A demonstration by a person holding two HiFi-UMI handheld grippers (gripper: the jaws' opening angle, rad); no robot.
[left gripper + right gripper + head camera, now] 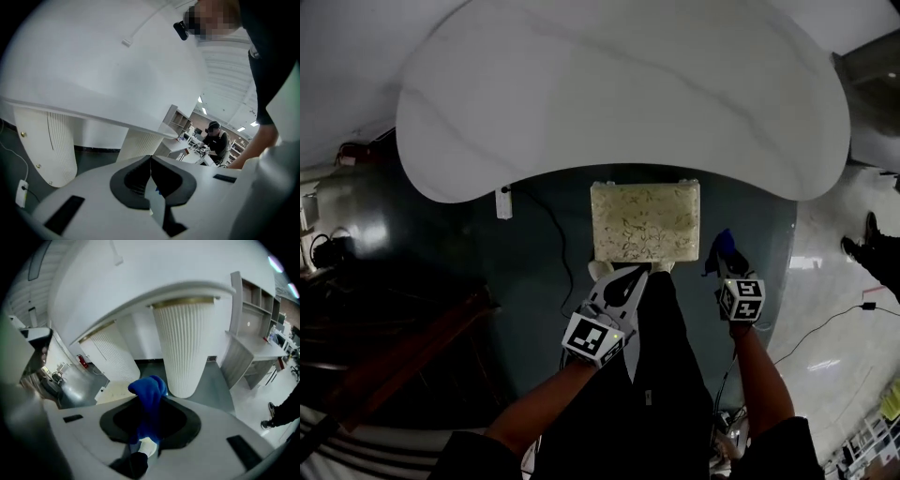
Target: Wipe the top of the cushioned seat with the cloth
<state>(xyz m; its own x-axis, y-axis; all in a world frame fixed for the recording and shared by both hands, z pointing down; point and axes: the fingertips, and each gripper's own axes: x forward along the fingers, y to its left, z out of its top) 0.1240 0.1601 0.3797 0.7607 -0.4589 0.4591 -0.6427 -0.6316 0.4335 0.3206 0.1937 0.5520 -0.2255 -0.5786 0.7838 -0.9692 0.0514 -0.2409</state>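
The cushioned seat (pixel 645 221) is a pale cream square with a mottled pattern, standing on the dark floor under the edge of the big white table (pixel 619 84). A corner of the seat (pixel 110 392) shows low left in the right gripper view. My right gripper (pixel 724 249) is shut on the blue cloth (pixel 149 401), which bunches up between its jaws; it hangs just right of the seat's near right corner. My left gripper (pixel 623 277) is shut and empty, at the seat's near edge.
Two white ribbed table pedestals (pixel 182 348) rise behind the seat. A white power adapter (pixel 503 202) with a black cable lies on the floor to the seat's left. A person (pixel 216 140) sits at a desk in the distance. Someone's shoe (pixel 869 248) is at far right.
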